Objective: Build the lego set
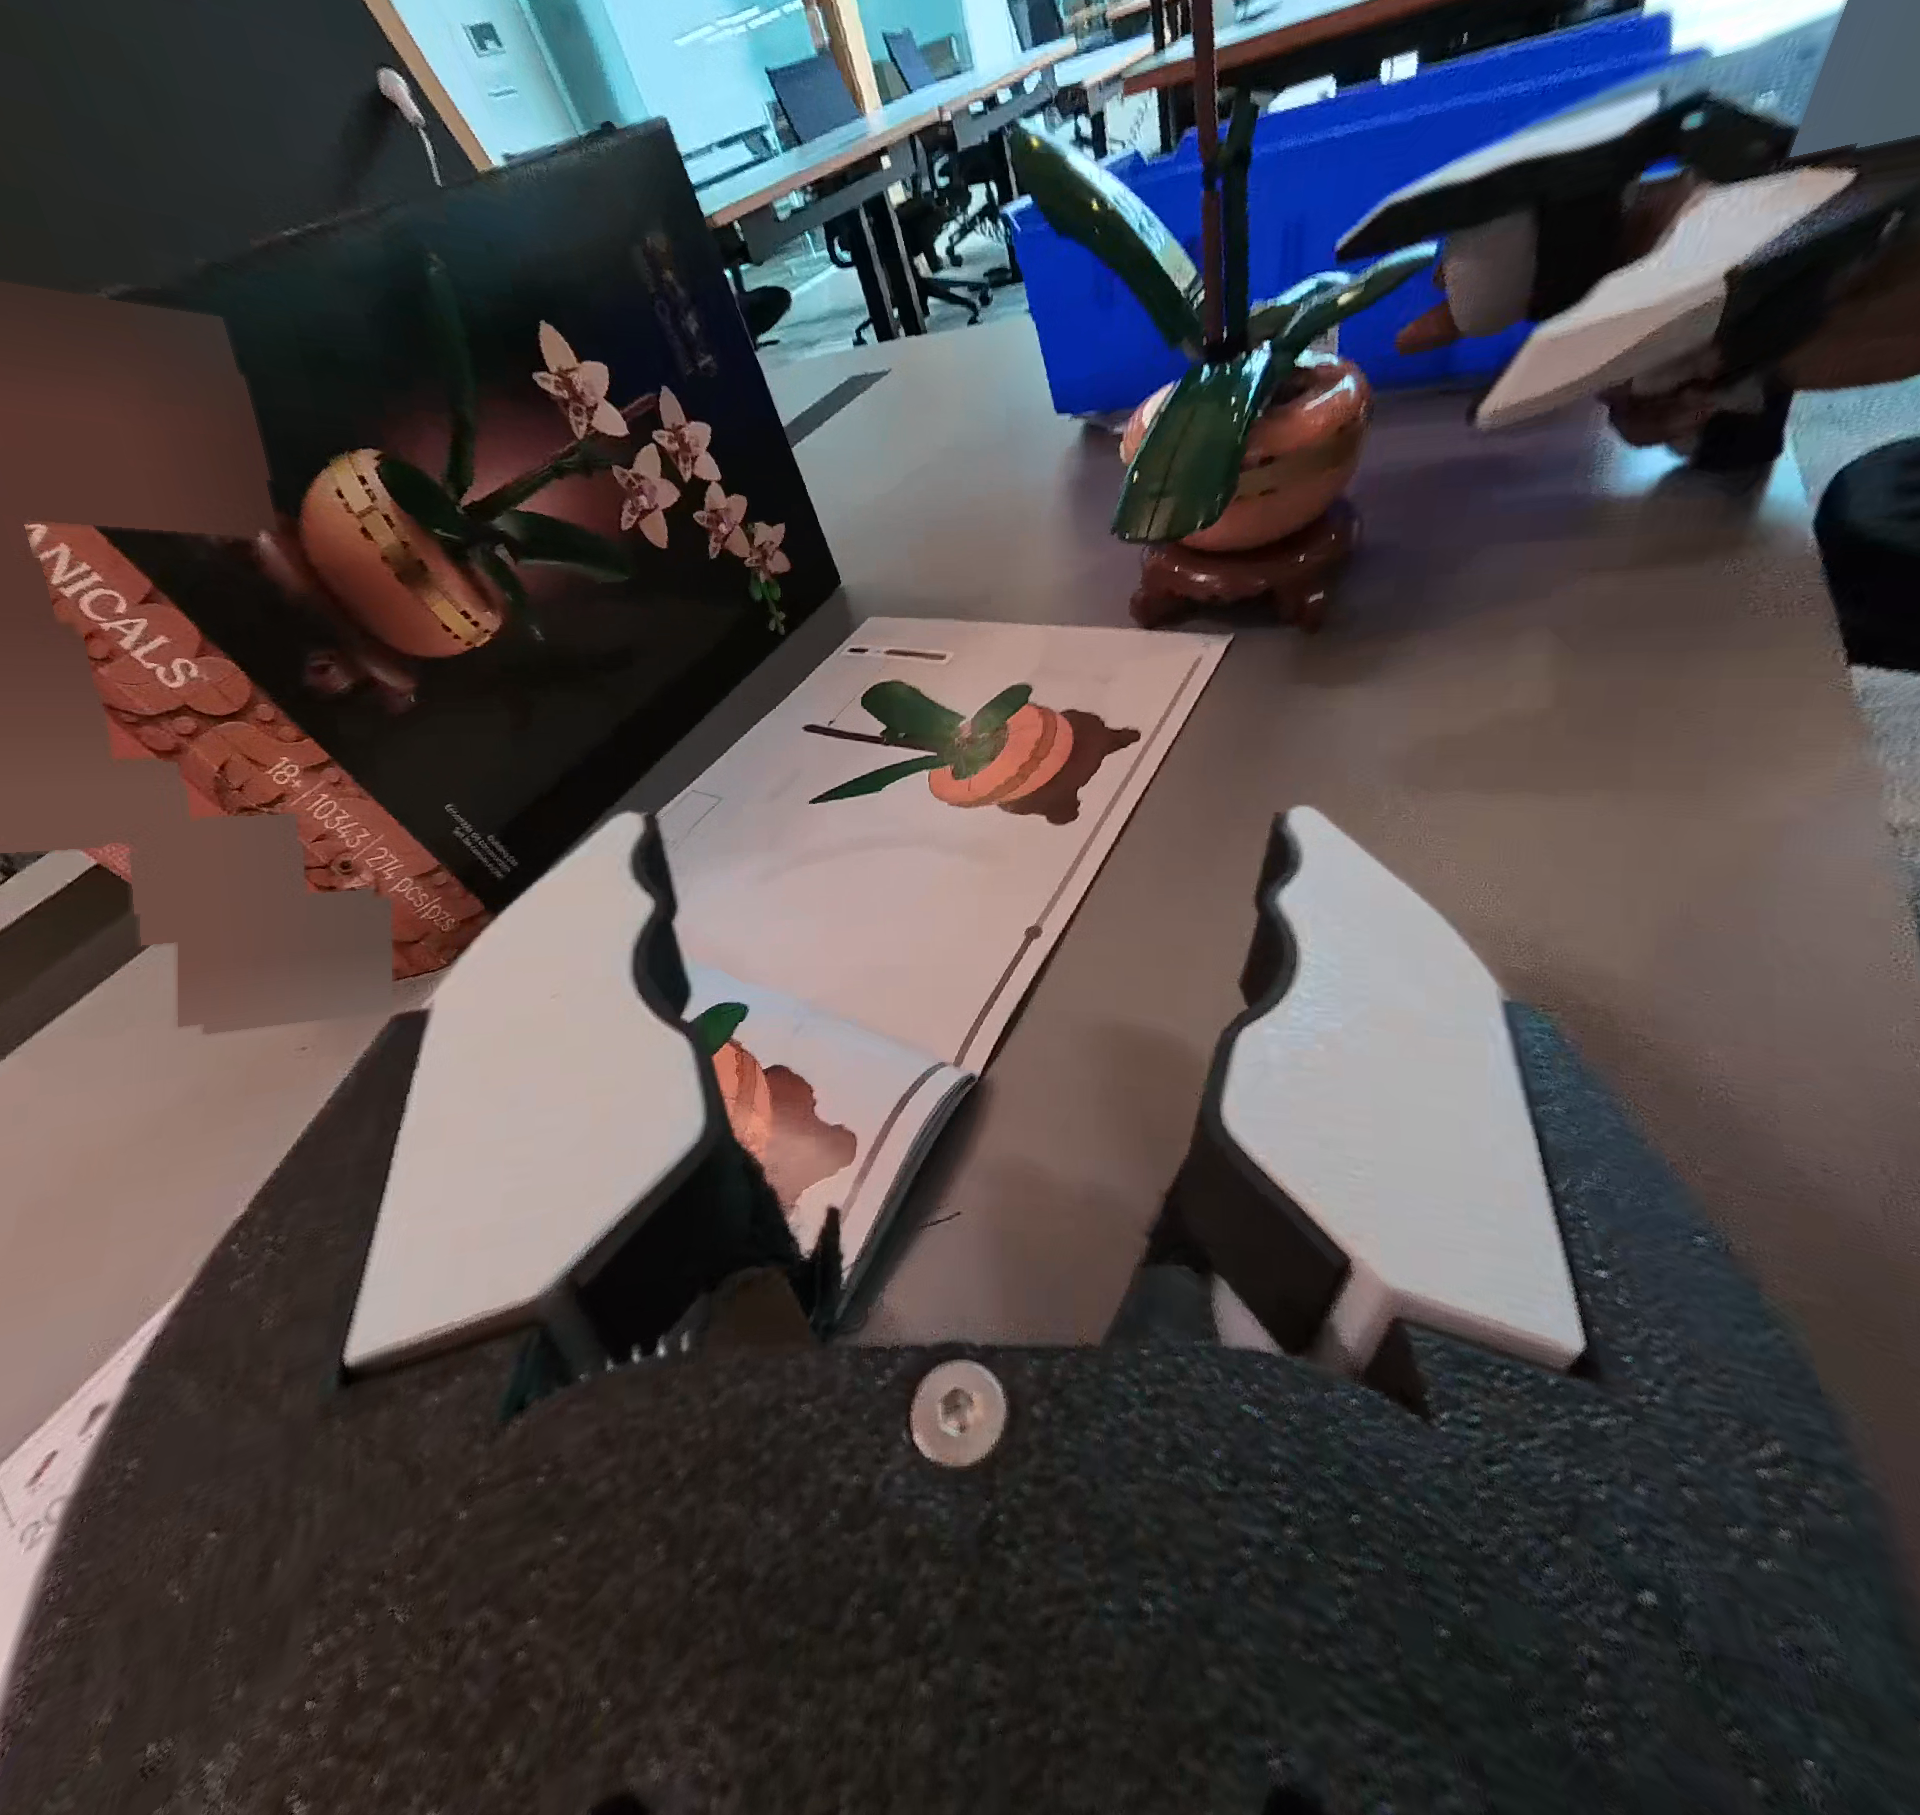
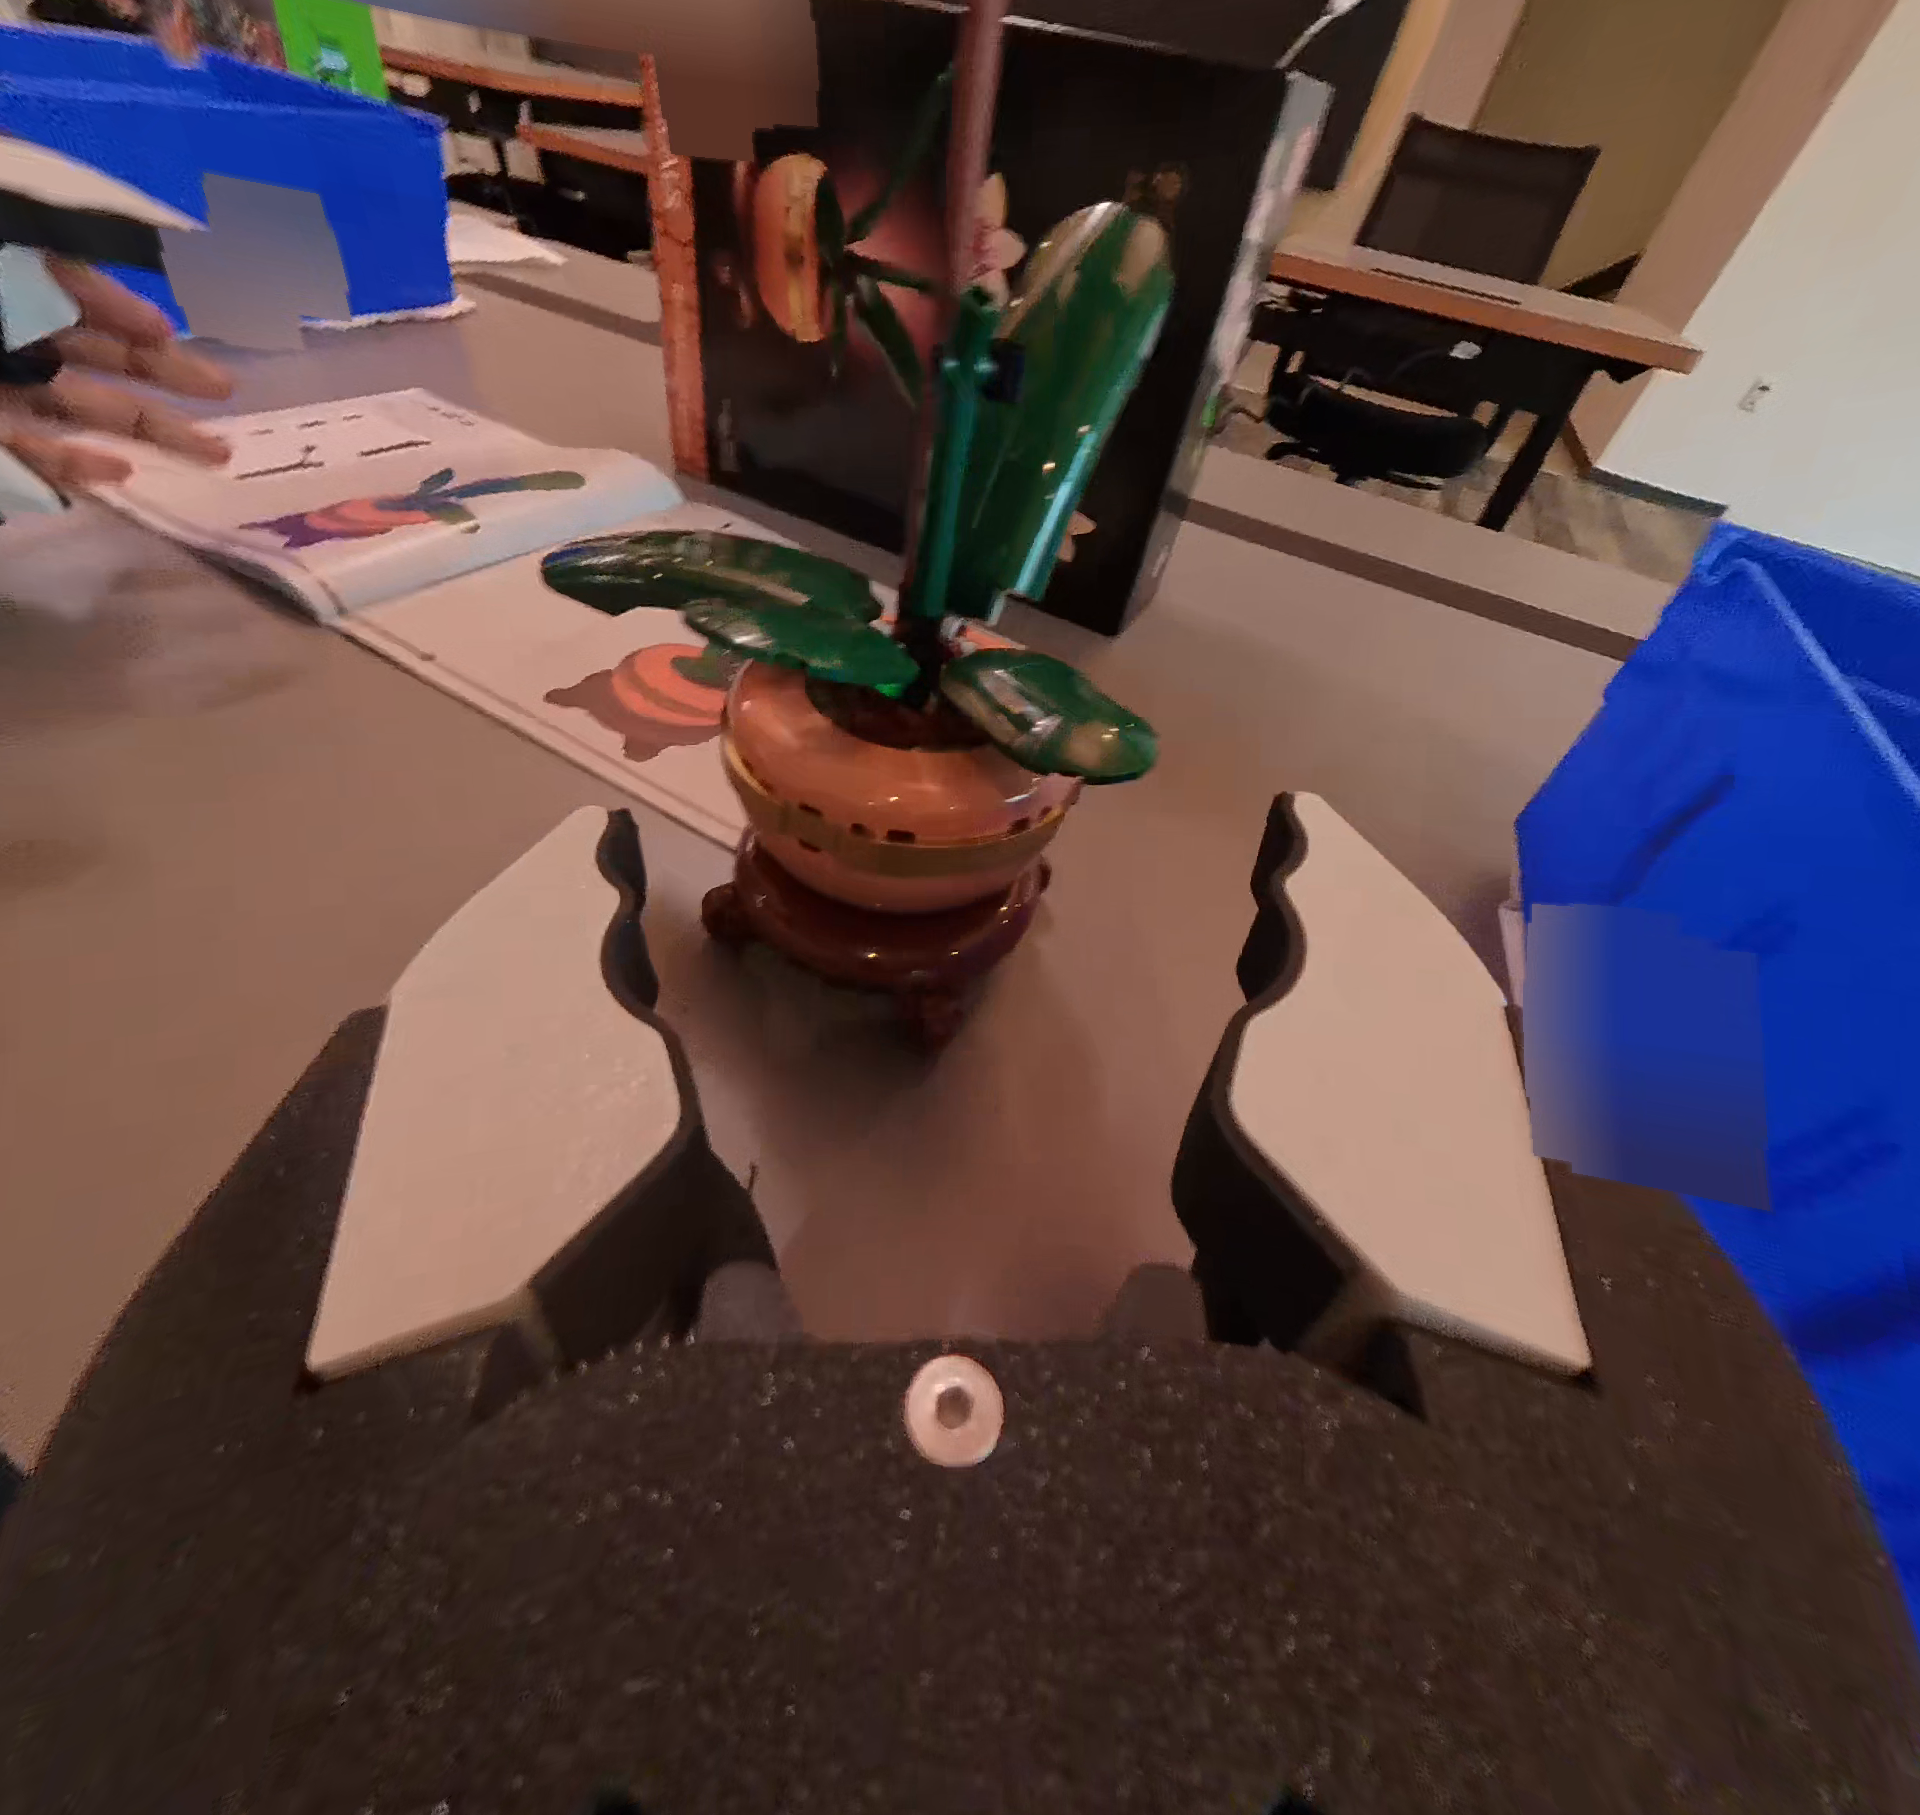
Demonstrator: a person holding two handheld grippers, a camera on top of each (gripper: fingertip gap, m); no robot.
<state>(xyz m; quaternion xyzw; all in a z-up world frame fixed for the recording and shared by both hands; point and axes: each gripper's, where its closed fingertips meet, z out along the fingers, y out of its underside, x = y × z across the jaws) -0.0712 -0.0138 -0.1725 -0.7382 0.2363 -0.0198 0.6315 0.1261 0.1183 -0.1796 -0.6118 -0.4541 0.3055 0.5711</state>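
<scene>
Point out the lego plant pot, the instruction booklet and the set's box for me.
lego plant pot (image 2: 894, 820), right wrist view, pot's rounded front.
instruction booklet (image 1: 935, 830), left wrist view, open page.
set's box (image 1: 582, 539), left wrist view, front face.

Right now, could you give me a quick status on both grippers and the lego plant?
Left gripper open over instruction booklet. Right gripper open, facing lego plant, not touching. Plant upright on table, flowerless. Nothing between.

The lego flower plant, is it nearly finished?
Partly. The round peach lego pot on its dark brown stand is built, with glossy green leaves and a thin brown stem. Both the left gripper and right gripper have open, empty jaws. No flowers show, unlike the dark box picture; the open white instruction booklet lies nearby.
</scene>
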